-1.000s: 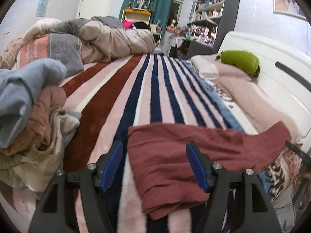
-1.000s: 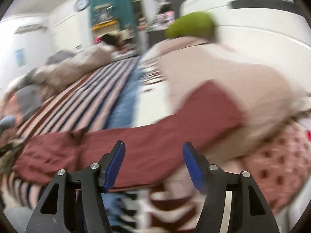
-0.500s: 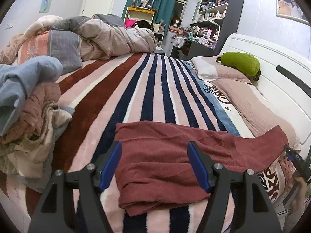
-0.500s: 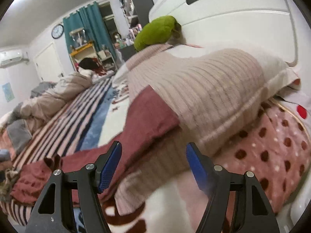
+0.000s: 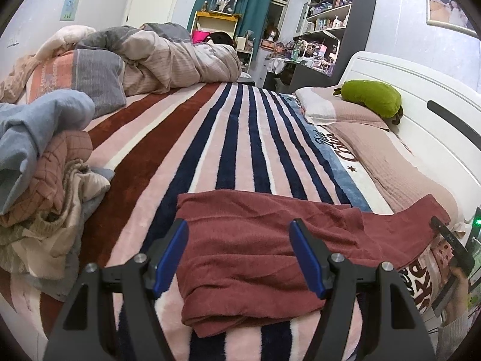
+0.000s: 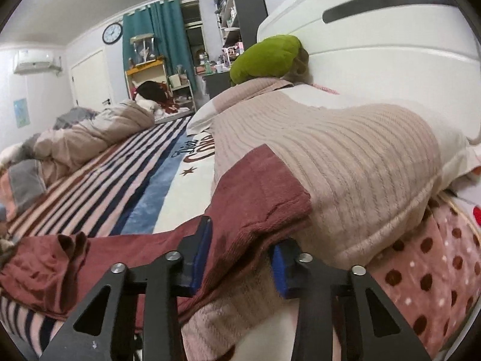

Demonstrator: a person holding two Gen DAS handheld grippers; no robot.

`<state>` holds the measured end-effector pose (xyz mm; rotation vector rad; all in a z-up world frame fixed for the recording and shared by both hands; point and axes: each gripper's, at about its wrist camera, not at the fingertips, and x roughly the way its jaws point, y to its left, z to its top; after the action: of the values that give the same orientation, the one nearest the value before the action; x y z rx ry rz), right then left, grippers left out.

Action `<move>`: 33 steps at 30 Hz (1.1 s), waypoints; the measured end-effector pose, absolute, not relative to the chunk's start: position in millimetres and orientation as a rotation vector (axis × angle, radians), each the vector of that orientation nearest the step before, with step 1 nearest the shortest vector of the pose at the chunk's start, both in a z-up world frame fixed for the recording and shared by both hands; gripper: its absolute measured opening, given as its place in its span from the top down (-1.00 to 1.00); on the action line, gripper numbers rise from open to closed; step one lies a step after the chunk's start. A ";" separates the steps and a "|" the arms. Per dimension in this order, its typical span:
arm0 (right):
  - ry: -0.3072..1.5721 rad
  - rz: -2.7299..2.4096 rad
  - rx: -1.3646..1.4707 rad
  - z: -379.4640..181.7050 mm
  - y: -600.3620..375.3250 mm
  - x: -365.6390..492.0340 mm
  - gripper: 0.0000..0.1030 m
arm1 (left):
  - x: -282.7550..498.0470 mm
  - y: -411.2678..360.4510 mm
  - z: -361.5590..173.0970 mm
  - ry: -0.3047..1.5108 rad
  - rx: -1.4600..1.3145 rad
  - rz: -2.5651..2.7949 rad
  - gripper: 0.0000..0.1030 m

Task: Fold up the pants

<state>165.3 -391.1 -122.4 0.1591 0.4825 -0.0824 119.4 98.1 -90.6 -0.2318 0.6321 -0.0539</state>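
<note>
The left gripper (image 5: 239, 254) hangs over the near, bunched end of the dark red fleece pants (image 5: 255, 249), its blue-padded jaws spread wide and holding nothing, with the fabric lying loose between and below them. The right gripper (image 6: 240, 255) is at the far leg end of the same pants (image 6: 240, 210), where the cloth climbs onto a ribbed beige pillow (image 6: 345, 165); its jaws straddle the leg's edge, partly closed around the fabric, though whether the pads actually pinch it cannot be told. The pants lie across the bed on a striped pink, navy and rust plush blanket (image 5: 210, 150), from near the middle toward the white headboard (image 5: 421, 114). To the left sits a heap of mixed clothes (image 5: 39, 174). Farther off, a green plush toy (image 5: 372, 97) rests on the pillows, and a rumpled beige-and-grey duvet (image 5: 168, 60) lies at the far end of the bed.
</note>
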 end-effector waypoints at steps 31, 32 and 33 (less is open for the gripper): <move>0.410 -0.010 0.021 -22.5 -398.0 140.3 0.96 | 111.3 95.7 -83.5 0.599 -0.245 -0.105 -0.27; 0.406 0.017 0.021 -19.5 -389.6 141.5 0.95 | 110.0 99.0 -83.7 0.600 -0.243 -0.114 -0.27; 0.399 0.065 0.015 -14.8 -373.9 143.6 0.95 | 108.9 101.5 -84.3 0.603 -0.237 -0.122 -0.27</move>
<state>143.6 -373.9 -14.8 0.0151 0.3989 0.0646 108.9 101.5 -84.3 -0.2374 0.6031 -0.1222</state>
